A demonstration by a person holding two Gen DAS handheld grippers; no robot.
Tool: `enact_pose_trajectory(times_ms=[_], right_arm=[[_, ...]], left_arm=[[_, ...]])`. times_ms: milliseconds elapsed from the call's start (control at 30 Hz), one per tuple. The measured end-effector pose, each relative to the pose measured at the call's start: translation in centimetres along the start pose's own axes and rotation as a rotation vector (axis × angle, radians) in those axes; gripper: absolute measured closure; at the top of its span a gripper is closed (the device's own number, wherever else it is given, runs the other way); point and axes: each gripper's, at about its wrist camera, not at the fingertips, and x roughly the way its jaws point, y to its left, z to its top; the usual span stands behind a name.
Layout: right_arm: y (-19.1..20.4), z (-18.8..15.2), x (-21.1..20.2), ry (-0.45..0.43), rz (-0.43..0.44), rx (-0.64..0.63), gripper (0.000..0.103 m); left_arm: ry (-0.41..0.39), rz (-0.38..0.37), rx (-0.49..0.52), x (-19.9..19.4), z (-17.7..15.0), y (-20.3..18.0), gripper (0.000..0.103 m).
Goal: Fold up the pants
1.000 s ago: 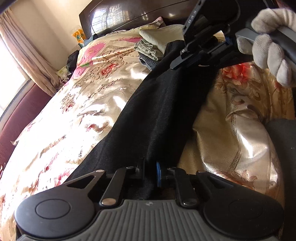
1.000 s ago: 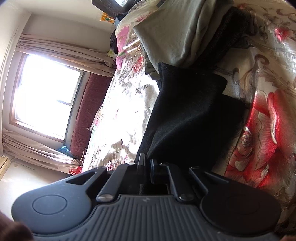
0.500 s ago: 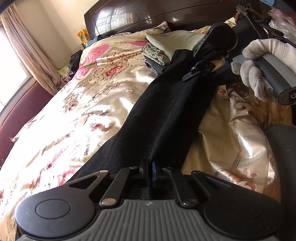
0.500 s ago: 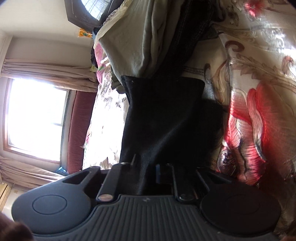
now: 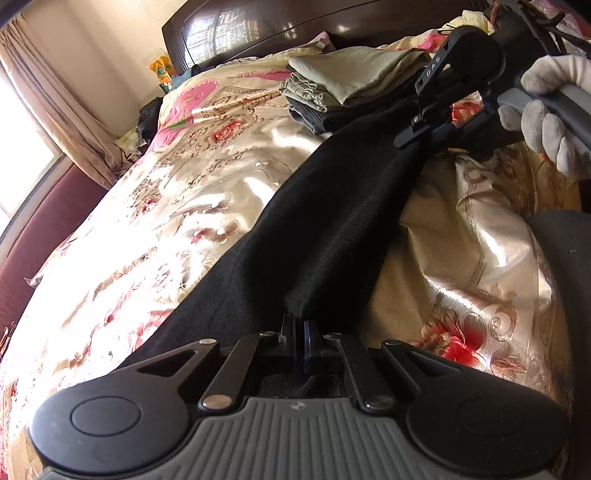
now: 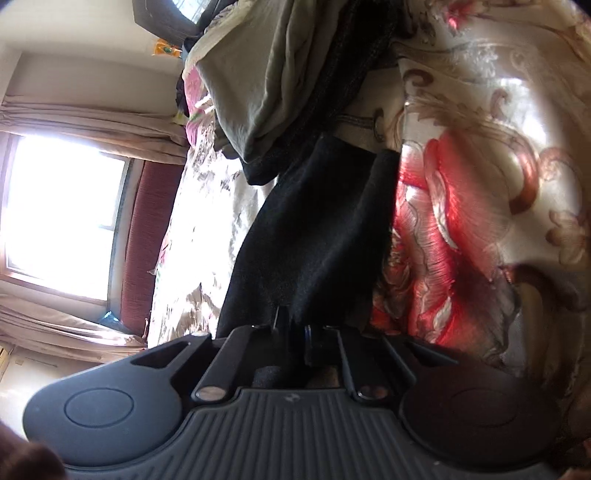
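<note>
Black pants (image 5: pixel 332 229) lie as a long band across the floral bedspread (image 5: pixel 177 221). My left gripper (image 5: pixel 297 328) is shut on their near end, the cloth pinched between the fingers. At the far end a gloved hand (image 5: pixel 546 122) holds my right gripper (image 5: pixel 421 134) at the pants' other edge. In the right wrist view the right gripper (image 6: pixel 294 326) has black cloth (image 6: pixel 314 229) between its jaws, which are opening; the cloth still fills the narrow gap.
A stack of folded clothes (image 5: pixel 343 88) sits just beyond the pants' far end, below the dark headboard (image 5: pixel 295 33). A window (image 6: pixel 55 214) and curtains are at the left. A dark rounded object (image 5: pixel 569 277) is at the bed's right edge.
The right gripper has dropped lower toward the bed with the far end of the pants, and its fingers stand slightly wider. The left gripper keeps its pinch.
</note>
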Motion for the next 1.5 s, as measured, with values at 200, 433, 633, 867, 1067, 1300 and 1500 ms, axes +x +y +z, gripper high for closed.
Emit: enact_pose_trajectory(times_ms=[200,433,633,867,1067,1300,1500], right_arm=[[-0.8,0.2,-1.7,-0.029,-0.067,0.002,0.087],[0.6,0.1,-1.4,-0.102,-0.1,-0.038,0.093],[4.4,1.1,-1.7,-0.138,0.041,-0.169,0.097],[1.2,1.7,-0.1,-0.062,-0.07,-0.103,0.089],[0.9,1.2,-0.4,-0.071,-0.091,-0.115,0.08],[2.2,1.2,2.5,-0.088,-0.104,-0.117,0.06],[2.4,1.9,2.7,-0.074,-0.072,-0.105,0.058]], left_arm=[[-0.001,-0.013,-0.021,0.0,-0.1,0.4,0.082],[-0.003,-0.011,-0.018,0.0,0.0,0.6,0.082],[-0.006,-0.003,-0.041,-0.1,0.1,1.2,0.082],[0.0,-0.025,-0.036,0.3,-0.3,0.7,0.082],[0.002,-0.034,-0.047,0.5,-0.4,0.7,0.082],[0.0,-0.032,-0.047,0.5,-0.5,0.7,0.081],[-0.004,-0.035,-0.057,0.3,-0.5,1.1,0.08]])
